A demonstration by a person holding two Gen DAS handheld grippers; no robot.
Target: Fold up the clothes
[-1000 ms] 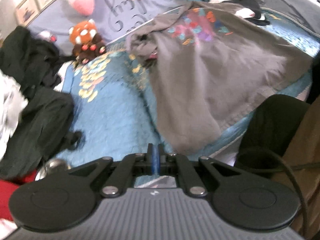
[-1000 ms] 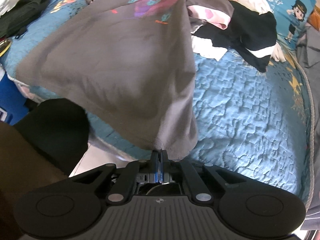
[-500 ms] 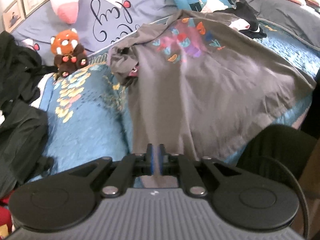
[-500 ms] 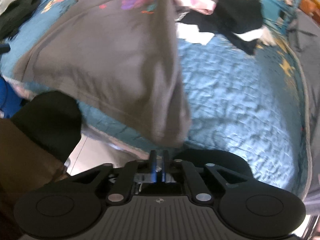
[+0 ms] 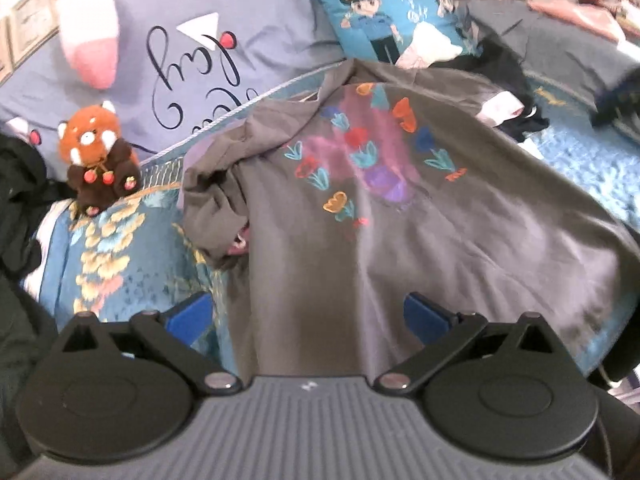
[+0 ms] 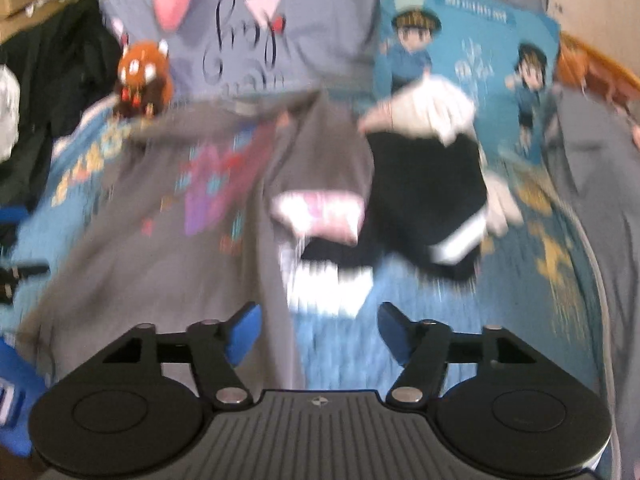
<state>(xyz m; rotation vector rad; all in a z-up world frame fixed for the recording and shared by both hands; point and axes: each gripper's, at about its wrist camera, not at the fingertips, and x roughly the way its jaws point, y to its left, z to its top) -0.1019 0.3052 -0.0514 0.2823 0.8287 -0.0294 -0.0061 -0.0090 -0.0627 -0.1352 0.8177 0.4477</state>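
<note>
Here the grey T-shirt (image 5: 400,240) lay spread, print side up, on the blue quilted bed (image 5: 132,264), its hem end nearest both cameras and its collar toward the pillows (image 5: 240,40). It looked like thin, limp jersey: light, soft, nothing in it to break, but apt to sag, wrinkle and slide over the quilt when tugged. To my eye the best places to take hold were the edges, a hem corner or a shoulder seam, pinching a small bite of cloth so that only one layer came up. One sleeve (image 5: 216,208) sat bunched and crumpled at the left in the left wrist view and probably needed flattening before any fold.

The left gripper (image 5: 308,316) had its jaws opening, already spread wide, and the lower part of the shirt lay between and beyond the two blue fingers (image 5: 188,316), with neither one pressing on it as far as could be seen. The right gripper (image 6: 318,332) had its jaws opening too, about half apart. In its blurred view the shirt's side edge ran down past the left-hand finger (image 6: 244,332), and mostly bare quilt showed in the gap; nothing was pinched. A black and white garment (image 6: 424,208) lay just beside the shirt, touching its pale sleeve cuff (image 6: 320,216).
</note>
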